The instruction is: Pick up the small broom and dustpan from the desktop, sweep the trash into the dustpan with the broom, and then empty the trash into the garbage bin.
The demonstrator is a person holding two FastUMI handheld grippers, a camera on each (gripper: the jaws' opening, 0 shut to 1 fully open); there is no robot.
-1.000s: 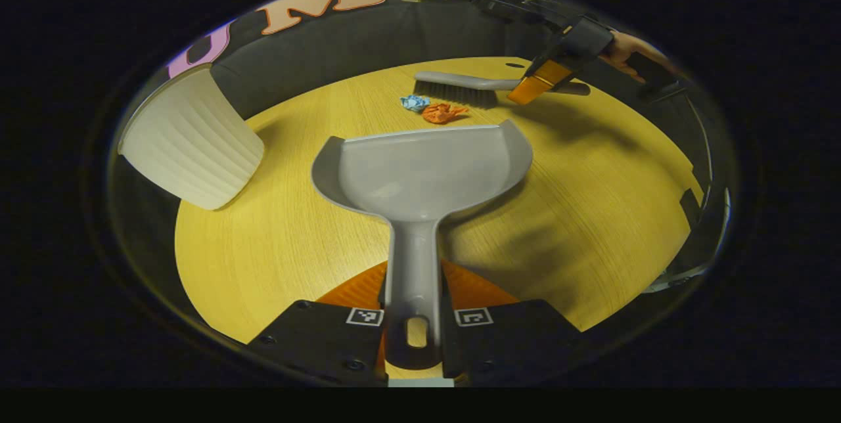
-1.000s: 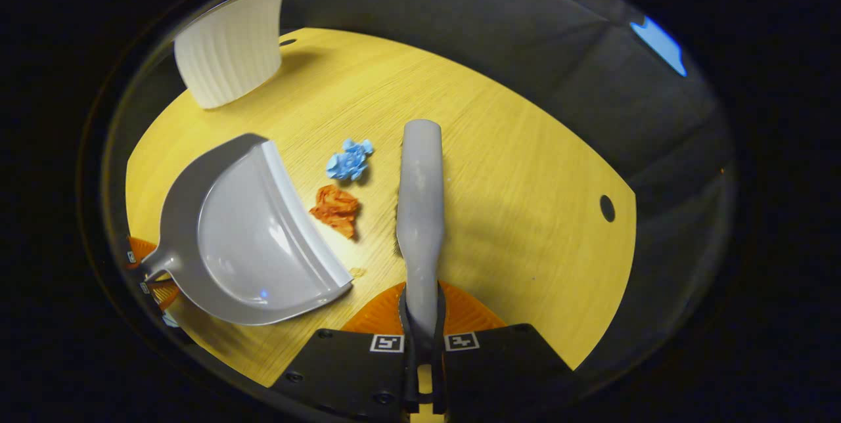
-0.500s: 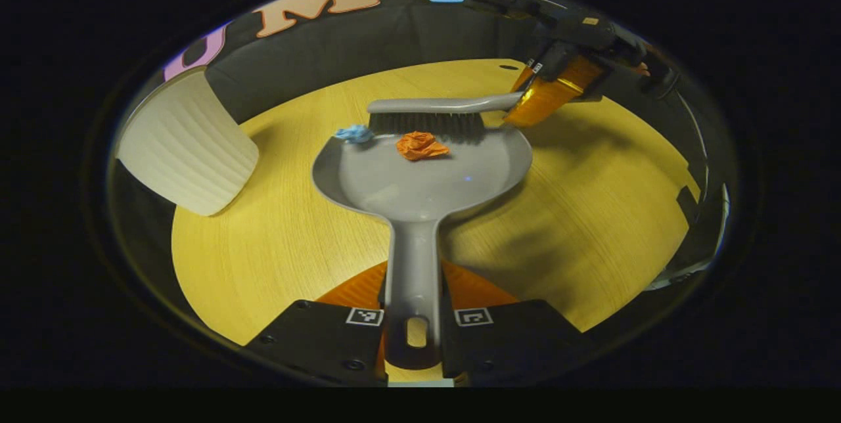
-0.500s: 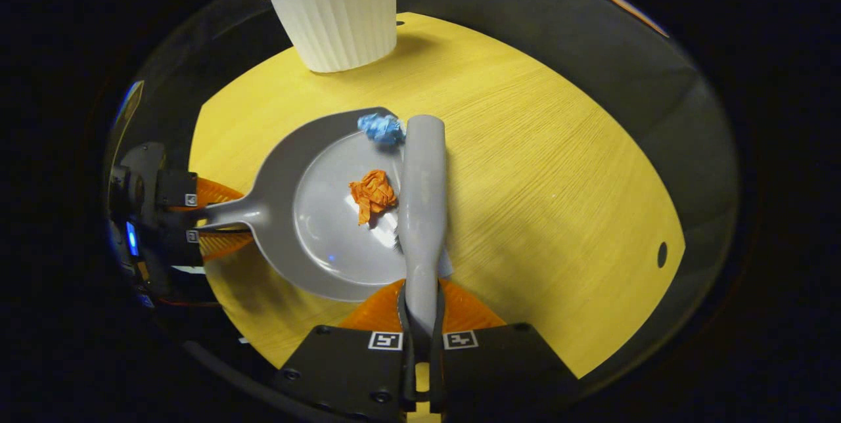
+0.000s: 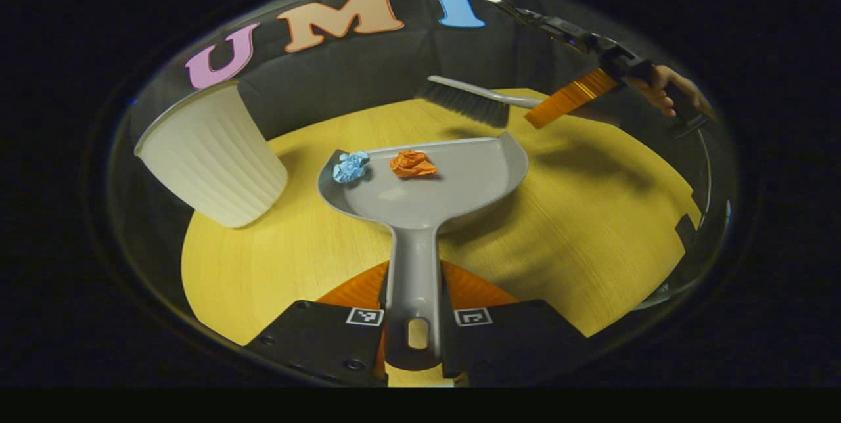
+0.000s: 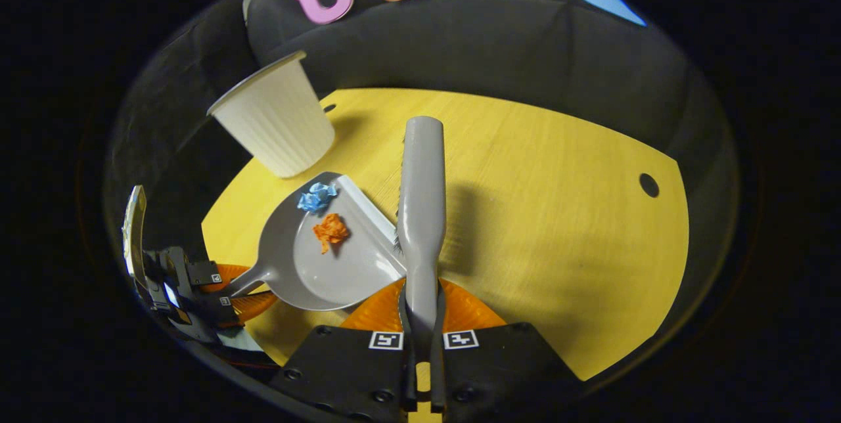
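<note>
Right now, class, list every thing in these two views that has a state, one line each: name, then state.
dustpan: held by its handle, carrying both scraps
blue paper scrap: in the dustpan, near its lip
orange paper scrap: in the dustpan
broom: held by its handle, raised off the desktop
garbage bin: upright on the desktop
left gripper: shut on dustpan
right gripper: shut on broom

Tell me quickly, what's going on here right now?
Left gripper shut on grey plastic dustpan; right gripper shut on grey broom. Blue wad, orange wad in pan. White ribbed bin beside, nothing between.
</note>
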